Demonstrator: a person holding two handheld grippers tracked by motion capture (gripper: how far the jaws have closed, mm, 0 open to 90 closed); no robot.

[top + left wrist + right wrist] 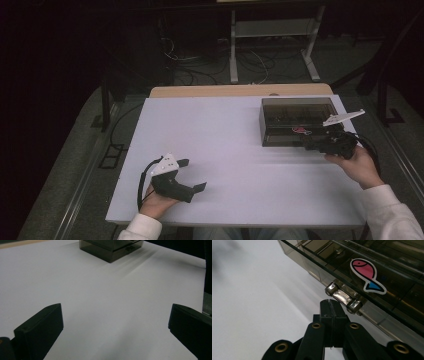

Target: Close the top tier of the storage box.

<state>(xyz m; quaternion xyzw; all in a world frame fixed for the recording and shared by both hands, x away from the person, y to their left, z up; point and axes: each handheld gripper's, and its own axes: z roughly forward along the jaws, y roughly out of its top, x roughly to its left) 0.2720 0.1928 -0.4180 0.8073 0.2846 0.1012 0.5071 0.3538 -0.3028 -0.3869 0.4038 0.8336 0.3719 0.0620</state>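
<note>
On the far right part of the white table (225,150), a smoke-tinted clear box (296,121) is sitting with its lid down, its long side facing the person. Inside it the high view is giving little more than dark dividers and a small reddish speck near the front wall; what the compartments are holding cannot be made out. The right gripper view is bringing out what that speck is — a pink fish sticker (367,275) with a blue tail, lying on the tinted lid, and below it a shiny metal latch (343,298) on the box's front edge.

The right gripper (332,305) is pointing at that latch with its jaws pressed flat together, holding nothing, the tips just beside the latch; whether they are touching it cannot be told. From above, the right hand (356,166) is holding this tool against the box's near right corner.

Well apart, near the front left of the table, the left gripper (191,175) is resting in the left hand (157,202) with its jaws spread wide — its own camera is showing bare tabletop between them and the box (111,248) far off.
</note>
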